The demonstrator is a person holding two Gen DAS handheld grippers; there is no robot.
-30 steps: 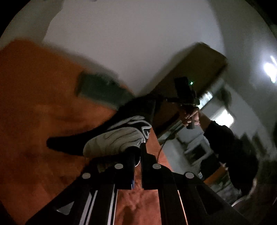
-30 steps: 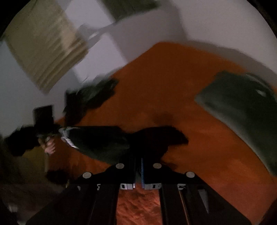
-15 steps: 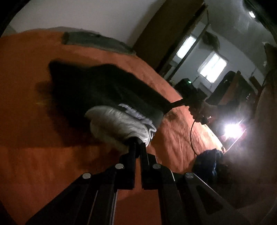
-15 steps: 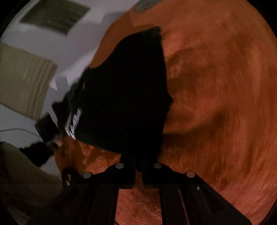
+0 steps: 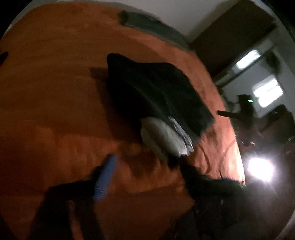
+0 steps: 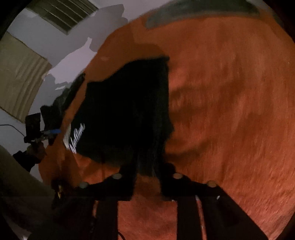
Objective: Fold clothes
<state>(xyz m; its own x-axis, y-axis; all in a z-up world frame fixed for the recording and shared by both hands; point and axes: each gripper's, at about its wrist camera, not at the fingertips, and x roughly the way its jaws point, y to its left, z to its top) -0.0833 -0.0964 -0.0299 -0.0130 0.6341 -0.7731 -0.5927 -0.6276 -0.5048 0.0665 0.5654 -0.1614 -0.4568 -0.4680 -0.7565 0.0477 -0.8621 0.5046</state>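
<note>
Orange bedspread (image 5: pixel 55 92) serves as the reference surface for all positions. Left gripper (image 5: pixel 145 166) is blurred at the near edge of the bedspread; its jaws are opening and nothing sits between them, one blue pad (image 5: pixel 105 177) visible. Black garment (image 5: pixel 156 88) lies folded on the bedspread just beyond that gripper, its grey-white printed part (image 5: pixel 164 136) at the near end. Right gripper (image 6: pixel 147 175) stands at the garment's near edge toward the right side of the bedspread; its jaws are opening, with dark cloth between the fingers, pads not pressing. Grey folded cloth (image 6: pixel 193 11) lies at the bedspread's far edge.
</note>
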